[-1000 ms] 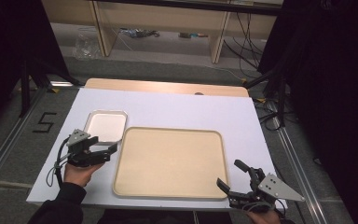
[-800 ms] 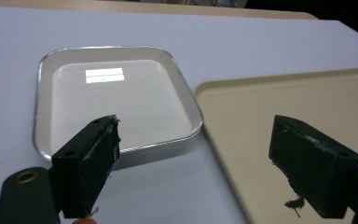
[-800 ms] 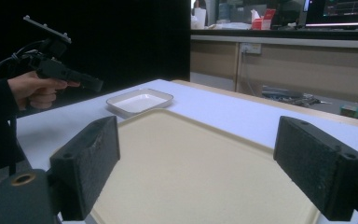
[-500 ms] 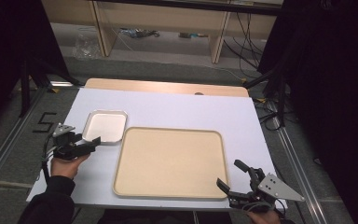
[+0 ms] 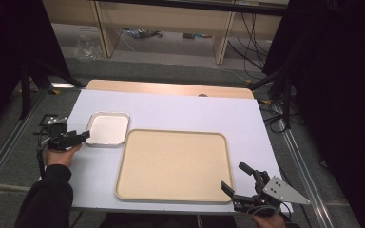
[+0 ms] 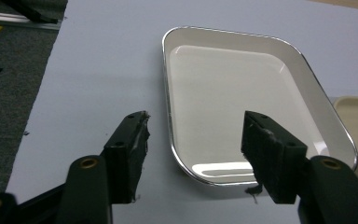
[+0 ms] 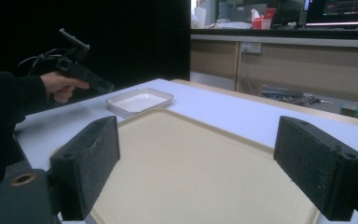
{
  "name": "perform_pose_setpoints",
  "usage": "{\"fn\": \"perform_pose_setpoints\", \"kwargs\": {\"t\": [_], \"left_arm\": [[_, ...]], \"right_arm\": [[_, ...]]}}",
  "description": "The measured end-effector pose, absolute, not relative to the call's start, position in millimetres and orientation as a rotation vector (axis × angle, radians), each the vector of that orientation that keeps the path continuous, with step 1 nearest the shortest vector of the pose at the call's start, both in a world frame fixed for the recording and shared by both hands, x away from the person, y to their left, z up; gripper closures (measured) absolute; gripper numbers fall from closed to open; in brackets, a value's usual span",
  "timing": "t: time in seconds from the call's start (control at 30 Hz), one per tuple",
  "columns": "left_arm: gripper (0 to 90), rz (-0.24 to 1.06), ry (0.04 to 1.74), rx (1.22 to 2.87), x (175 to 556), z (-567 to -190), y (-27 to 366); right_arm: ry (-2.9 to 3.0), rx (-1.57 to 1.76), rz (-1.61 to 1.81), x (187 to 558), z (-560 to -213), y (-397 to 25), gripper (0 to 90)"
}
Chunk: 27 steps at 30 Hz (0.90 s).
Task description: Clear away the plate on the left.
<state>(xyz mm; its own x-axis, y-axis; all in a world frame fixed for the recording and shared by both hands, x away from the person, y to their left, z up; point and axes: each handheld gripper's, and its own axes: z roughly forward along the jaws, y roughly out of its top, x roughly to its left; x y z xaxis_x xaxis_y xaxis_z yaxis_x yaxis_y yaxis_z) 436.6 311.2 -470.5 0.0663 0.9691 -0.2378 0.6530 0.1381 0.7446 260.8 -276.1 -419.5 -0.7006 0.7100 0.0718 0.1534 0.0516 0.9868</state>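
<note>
Fingers of the left gripper (image 6: 193, 154) stand spread apart and hold nothing. Between and just beyond them lies a small white tray (image 6: 242, 98) with a bright metal rim, its near edge crossing the gap between the fingertips; whether either finger touches the rim cannot be told. In the high view this gripper (image 5: 78, 137) sits at the desk's left edge, held by a hand (image 5: 59, 154) in a dark sleeve (image 5: 47, 199), fingers pointing at the white tray (image 5: 107, 129).

Right gripper (image 7: 205, 168): fingers wide apart, empty. Ahead of and between them spreads a large beige tray (image 7: 191, 168), bare, flat on the white desk (image 7: 242, 116). Beyond it, past the left finger, rests the small white tray (image 7: 140, 101), with the other hand and its gripper (image 7: 81, 70) raised just beside it. From above, the right gripper (image 5: 247, 183) hovers at the beige tray's (image 5: 173, 164) near right corner. The two trays lie just beside one another on the desk (image 5: 180, 111).
</note>
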Motion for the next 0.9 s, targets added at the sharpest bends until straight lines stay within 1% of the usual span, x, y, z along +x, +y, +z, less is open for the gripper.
{"fn": "perform_pose_setpoints", "kwargs": {"t": [0.03,0.07,0.13,0.17,0.27,0.3,0.33,0.37,0.53,0.6,0.63,0.73,0.8,0.83,0.9], "left_arm": [[47.5,0.510,1.675,1.589,441,-472,313],[49.8,0.502,1.665,1.623,443,-473,316],[52.7,0.497,1.680,1.607,445,-476,314],[53.5,0.480,1.673,1.654,450,-480,317],[60.9,0.464,1.663,1.645,455,-484,318],[62.7,0.453,1.665,1.678,458,-484,318],[63.7,0.445,1.681,1.653,460,-485,316],[64.6,0.442,1.668,1.674,462,-485,318],[70.9,0.439,1.685,1.659,468,-490,316],[73.6,0.432,1.680,1.716,473,-494,317],[75.5,0.425,1.703,1.659,474,-495,314],[79.9,0.415,1.694,1.671,476,-495,315],[82.3,0.418,1.700,1.656,477,-495,315],[83.6,0.397,1.721,1.611,477,-496,317],[84.8,0.384,1.723,1.606,477,-496,318]], "right_arm": [[1.885,0.859,1.699,261,-420,-276,15.2],[1.892,0.894,1.699,259,-420,-275,15.2],[1.893,0.897,1.695,259,-420,-275,15.2],[1.892,0.898,1.695,259,-420,-275,15.2],[1.891,0.897,1.696,259,-420,-275,15.2],[1.890,0.892,1.704,259,-420,-275,15.2],[1.877,0.850,1.674,261,-419,-277,15.2],[1.860,0.816,1.665,263,-419,-278,15.2],[1.863,0.835,1.672,262,-419,-278,15.2],[1.899,0.878,1.682,260,-419,-277,15.2],[1.898,0.896,1.692,259,-419,-276,15.2],[1.868,0.815,1.668,263,-419,-278,15.2],[1.869,0.816,1.670,263,-419,-278,15.2],[1.868,0.815,1.673,263,-419,-278,15.2],[1.861,0.823,1.705,264,-420,-277,15.2]]}}
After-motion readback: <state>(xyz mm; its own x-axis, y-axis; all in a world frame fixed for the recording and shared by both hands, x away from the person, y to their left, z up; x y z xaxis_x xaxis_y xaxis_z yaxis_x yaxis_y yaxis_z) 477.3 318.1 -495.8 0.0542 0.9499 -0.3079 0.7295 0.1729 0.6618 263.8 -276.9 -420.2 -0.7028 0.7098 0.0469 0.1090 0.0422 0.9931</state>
